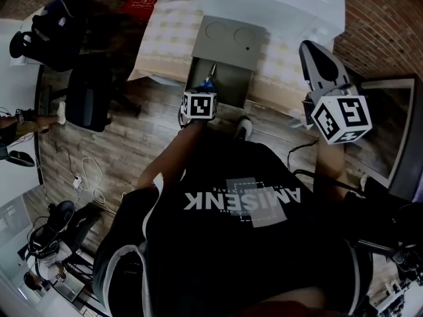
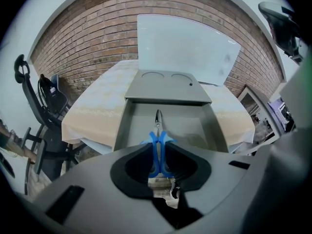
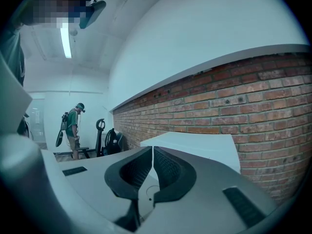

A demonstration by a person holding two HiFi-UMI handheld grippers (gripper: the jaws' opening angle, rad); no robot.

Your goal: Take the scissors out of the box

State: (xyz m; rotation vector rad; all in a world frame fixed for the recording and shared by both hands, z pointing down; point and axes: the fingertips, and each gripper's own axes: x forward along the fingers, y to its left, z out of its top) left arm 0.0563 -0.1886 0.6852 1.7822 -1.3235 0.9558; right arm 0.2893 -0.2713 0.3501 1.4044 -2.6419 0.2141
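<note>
From the head view, your left gripper [image 1: 201, 96] hangs over the open grey box [image 1: 228, 45], with the right gripper [image 1: 317, 58] well apart. Only the left gripper view shows its jaws pinching the blue scissors [image 2: 157, 147], blades over the box's inside. In the right gripper view the jaws are pressed together on nothing.

Lab-like workroom or studio: bare brick wall [image 2: 87, 33], cables [image 1: 89, 174] loose on plank floor [image 1: 152, 117], black office chair [image 1: 87, 98], person [image 3: 73, 126] wearing backpack gear

Head cam looks steeply down from high up at the box [image 1: 228, 41] on the tabletop [image 1: 165, 38]. Cam on left gripper [image 2: 158, 152] sits close & low, facing into the same box. Cam on right gripper [image 3: 152, 152] looks level at the brick wall [image 3: 234, 101], also seen by left cam.
</note>
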